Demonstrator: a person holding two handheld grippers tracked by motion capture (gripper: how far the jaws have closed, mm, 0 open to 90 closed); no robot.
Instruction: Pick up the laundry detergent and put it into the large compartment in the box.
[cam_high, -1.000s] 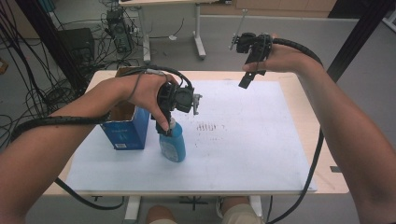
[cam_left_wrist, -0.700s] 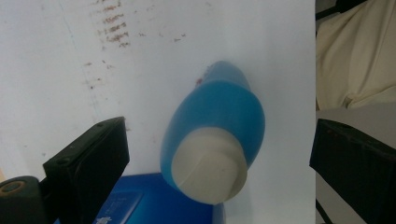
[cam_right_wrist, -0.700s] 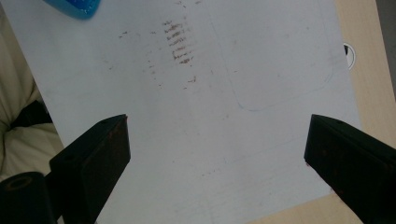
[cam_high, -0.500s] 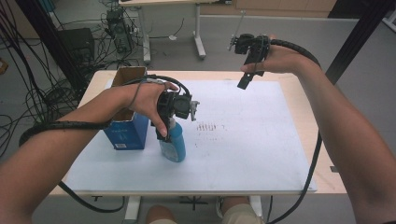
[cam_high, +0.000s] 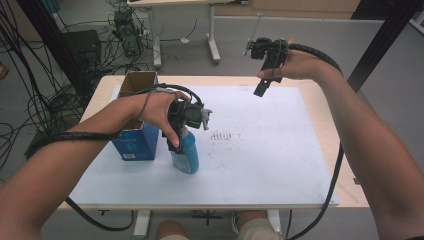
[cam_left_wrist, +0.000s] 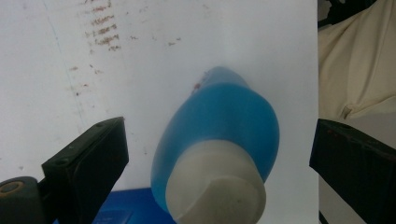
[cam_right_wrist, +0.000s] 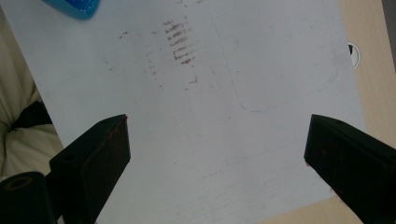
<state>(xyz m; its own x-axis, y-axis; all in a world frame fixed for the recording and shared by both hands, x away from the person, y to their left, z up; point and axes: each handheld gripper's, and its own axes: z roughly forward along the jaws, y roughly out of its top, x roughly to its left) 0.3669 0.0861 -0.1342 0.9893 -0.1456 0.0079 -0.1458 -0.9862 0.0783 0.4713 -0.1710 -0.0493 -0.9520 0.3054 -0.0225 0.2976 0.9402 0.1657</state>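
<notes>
The translucent blue plastic bottle with a white cap stands upright on the white paper sheet, just beside the blue cardboard box. It looks light, smooth and slippery; the narrower neck below the cap seems the surest hold. The left gripper straddles it, jaws wide, not touching. The right gripper hovers apart, jaws spread, empty.

Left gripper low, jaws wide; right gripper raised, jaws wide.

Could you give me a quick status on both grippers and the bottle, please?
Left gripper open, fingers straddling the blue bottle, not touching. Bottle upright on the white sheet, beside the blue box. Right gripper open, raised over the far edge. Nothing blocking.
</notes>
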